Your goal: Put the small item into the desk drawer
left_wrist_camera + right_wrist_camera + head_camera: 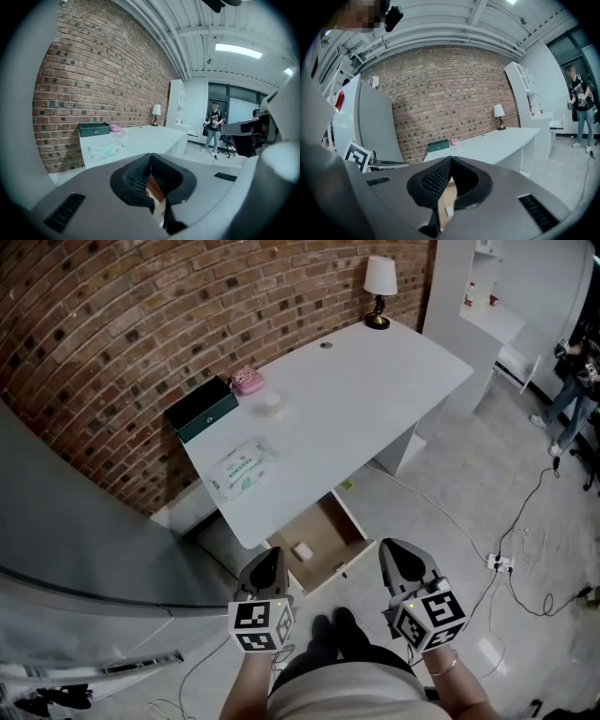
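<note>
The desk drawer [330, 538] stands pulled out below the white desk [356, 399], wooden inside. A small white item [302, 550] lies on the drawer floor, and it shows through the jaw gap in the right gripper view as a small white item [449, 211]. My left gripper [269, 568] hovers at the drawer's near left corner, jaws together, nothing held. My right gripper [405, 563] hangs to the right of the drawer front, shut and empty. In both gripper views the black pads [150, 176] and black pads [450, 177] meet at the tips.
On the desk lie a wipes pack [241, 468], a dark green box [201, 409], a pink object [247, 380], a small white cup [272, 403] and a lamp [379, 292]. A grey cabinet [56, 549] stands left. Cables [525, 549] trail on the floor at right, where a person [572, 381] stands.
</note>
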`<state>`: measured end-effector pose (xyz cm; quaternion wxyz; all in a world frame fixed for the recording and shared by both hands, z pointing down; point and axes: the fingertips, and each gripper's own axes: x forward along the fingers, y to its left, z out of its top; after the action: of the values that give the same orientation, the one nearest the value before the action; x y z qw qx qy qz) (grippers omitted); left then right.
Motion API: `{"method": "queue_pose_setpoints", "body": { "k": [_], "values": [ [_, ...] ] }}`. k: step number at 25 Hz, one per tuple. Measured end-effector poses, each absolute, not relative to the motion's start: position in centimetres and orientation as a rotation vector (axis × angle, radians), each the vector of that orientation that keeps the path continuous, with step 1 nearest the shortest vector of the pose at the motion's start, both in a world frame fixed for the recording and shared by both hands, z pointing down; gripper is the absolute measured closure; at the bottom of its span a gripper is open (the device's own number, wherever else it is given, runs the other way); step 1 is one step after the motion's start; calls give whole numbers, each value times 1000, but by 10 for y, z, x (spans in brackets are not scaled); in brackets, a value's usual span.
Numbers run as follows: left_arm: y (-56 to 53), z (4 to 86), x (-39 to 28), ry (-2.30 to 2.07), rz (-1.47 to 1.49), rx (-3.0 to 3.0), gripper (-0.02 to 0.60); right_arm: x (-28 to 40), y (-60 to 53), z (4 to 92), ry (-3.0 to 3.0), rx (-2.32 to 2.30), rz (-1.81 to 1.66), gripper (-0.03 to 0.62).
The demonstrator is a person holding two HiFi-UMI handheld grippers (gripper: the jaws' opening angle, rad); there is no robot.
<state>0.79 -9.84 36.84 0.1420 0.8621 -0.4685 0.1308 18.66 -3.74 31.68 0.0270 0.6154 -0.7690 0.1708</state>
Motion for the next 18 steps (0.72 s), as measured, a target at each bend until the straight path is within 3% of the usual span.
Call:
{"method": "queue_pose_setpoints", "body": {
  "k": [18],
  "values": [
    [-99, 363, 8, -1393, 367, 2486, 560, 196, -34, 318, -2389, 1900, 566, 588]
  ]
}}
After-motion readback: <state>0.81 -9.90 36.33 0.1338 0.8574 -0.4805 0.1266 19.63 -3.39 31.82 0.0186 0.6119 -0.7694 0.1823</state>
